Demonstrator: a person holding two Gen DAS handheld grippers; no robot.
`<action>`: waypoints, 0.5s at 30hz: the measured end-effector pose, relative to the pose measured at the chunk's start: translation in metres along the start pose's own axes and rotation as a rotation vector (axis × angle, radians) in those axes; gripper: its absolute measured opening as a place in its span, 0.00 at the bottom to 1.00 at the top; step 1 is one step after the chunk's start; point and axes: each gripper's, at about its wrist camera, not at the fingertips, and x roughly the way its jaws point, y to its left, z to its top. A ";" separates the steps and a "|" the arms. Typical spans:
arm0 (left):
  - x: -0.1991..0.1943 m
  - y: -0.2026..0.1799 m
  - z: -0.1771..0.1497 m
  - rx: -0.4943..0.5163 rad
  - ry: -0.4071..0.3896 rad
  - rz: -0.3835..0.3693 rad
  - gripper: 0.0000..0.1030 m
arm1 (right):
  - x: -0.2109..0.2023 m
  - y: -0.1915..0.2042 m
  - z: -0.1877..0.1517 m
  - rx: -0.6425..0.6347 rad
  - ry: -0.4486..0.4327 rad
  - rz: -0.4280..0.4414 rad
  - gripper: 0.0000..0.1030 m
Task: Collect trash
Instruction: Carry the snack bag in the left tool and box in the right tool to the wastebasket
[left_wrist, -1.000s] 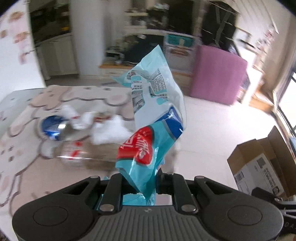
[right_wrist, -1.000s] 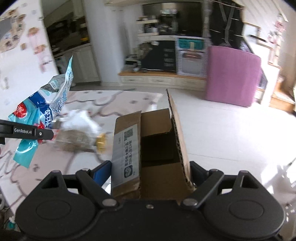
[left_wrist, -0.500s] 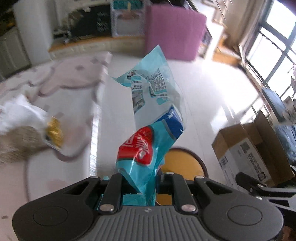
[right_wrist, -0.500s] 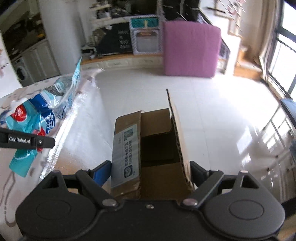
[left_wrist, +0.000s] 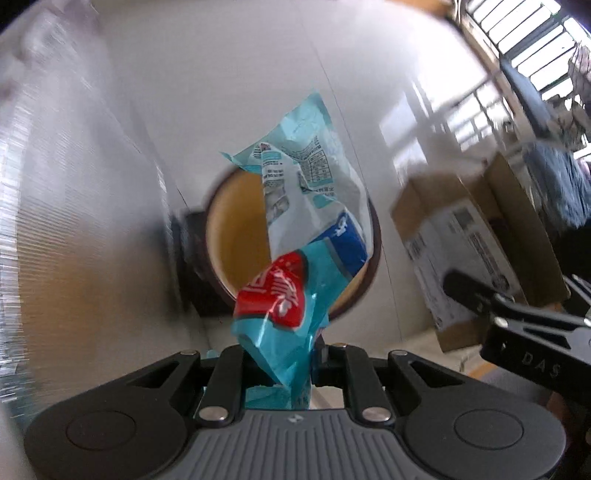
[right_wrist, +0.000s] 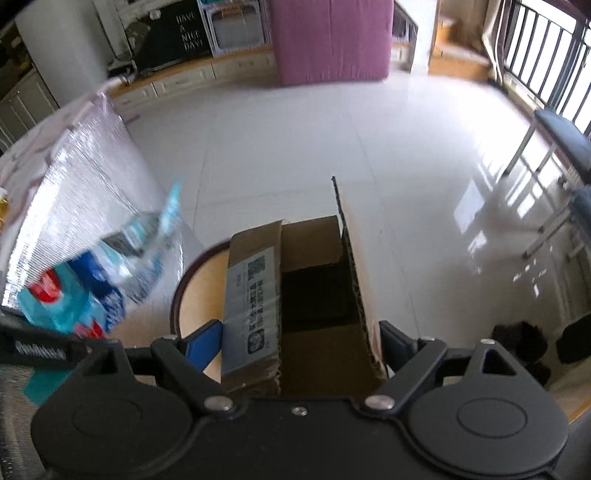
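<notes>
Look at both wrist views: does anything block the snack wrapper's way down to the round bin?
Nothing visible does. The snack wrapper, held in the left claw, hangs over the round bin; the cardboard box in the right claw sits beside it.

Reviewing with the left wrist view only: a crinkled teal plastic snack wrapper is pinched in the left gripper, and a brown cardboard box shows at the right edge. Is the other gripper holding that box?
Observer: Yes. In the right wrist view the brown cardboard box sits between the right gripper, whose blue-padded fingers press on its two side walls.
Operator: Is its top open?
Observer: Yes. The flaps stand up, and the inside is in shadow with no trash showing.
Operator: Is the wrapper over the opening?
Observer: No. The crinkled teal plastic snack wrapper hangs outside the box, off to the left of its left wall.
</notes>
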 end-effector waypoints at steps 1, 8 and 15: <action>0.013 0.000 0.002 -0.007 0.027 -0.005 0.16 | 0.008 -0.001 -0.001 0.002 0.012 0.003 0.86; 0.116 0.020 0.014 -0.071 0.219 -0.034 0.16 | 0.069 -0.004 -0.012 -0.005 0.112 0.035 0.87; 0.184 0.047 0.031 -0.206 0.313 -0.066 0.17 | 0.126 -0.003 -0.016 0.001 0.220 0.082 0.87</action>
